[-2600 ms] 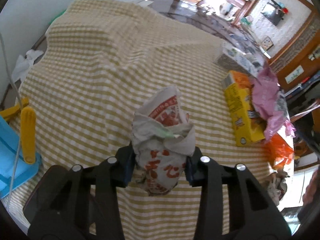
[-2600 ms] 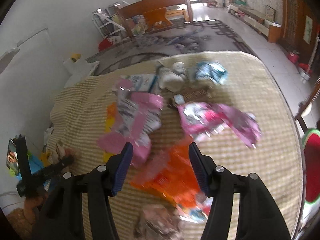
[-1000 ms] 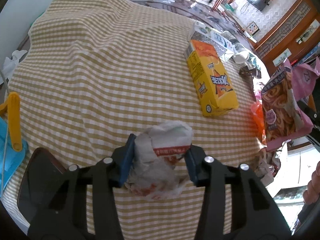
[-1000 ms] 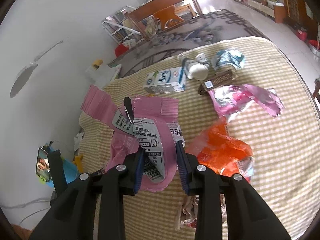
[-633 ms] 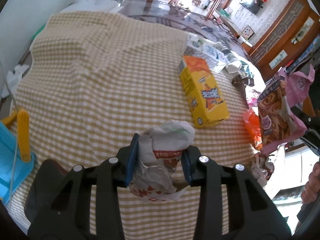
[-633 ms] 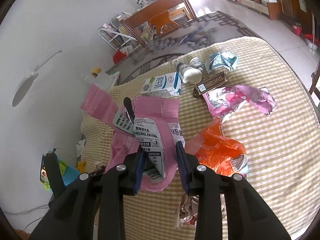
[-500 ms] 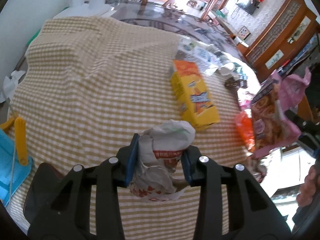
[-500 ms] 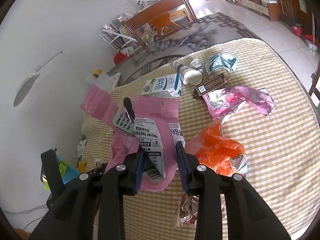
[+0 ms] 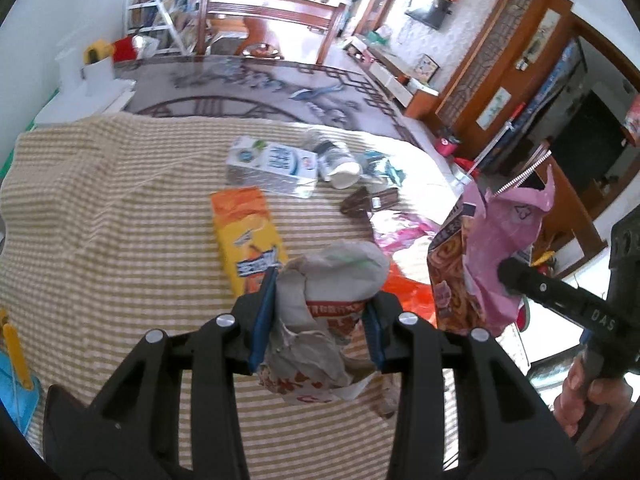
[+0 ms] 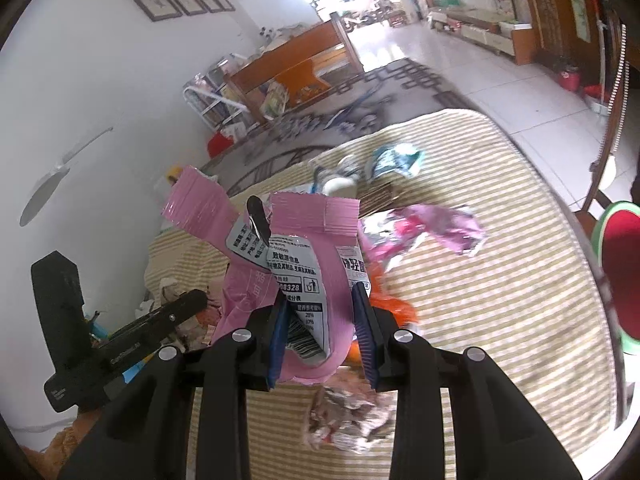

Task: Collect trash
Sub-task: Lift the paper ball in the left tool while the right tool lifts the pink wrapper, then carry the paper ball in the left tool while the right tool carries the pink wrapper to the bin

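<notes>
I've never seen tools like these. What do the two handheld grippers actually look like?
Both the left gripper and the right gripper are matte black with two angular fingers, blue ribbed pads on the inner faces and silver round screw heads. White lettering marks the right one's side.

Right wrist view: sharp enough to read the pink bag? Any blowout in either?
Right wrist: pink snack bag in the right tool is sharp, label legible; table litter motion-smeared; doorway blown out. Left wrist: crumpled paper wrapper fairly sharp, yellow carton slightly blurred, windows clipped.
</notes>
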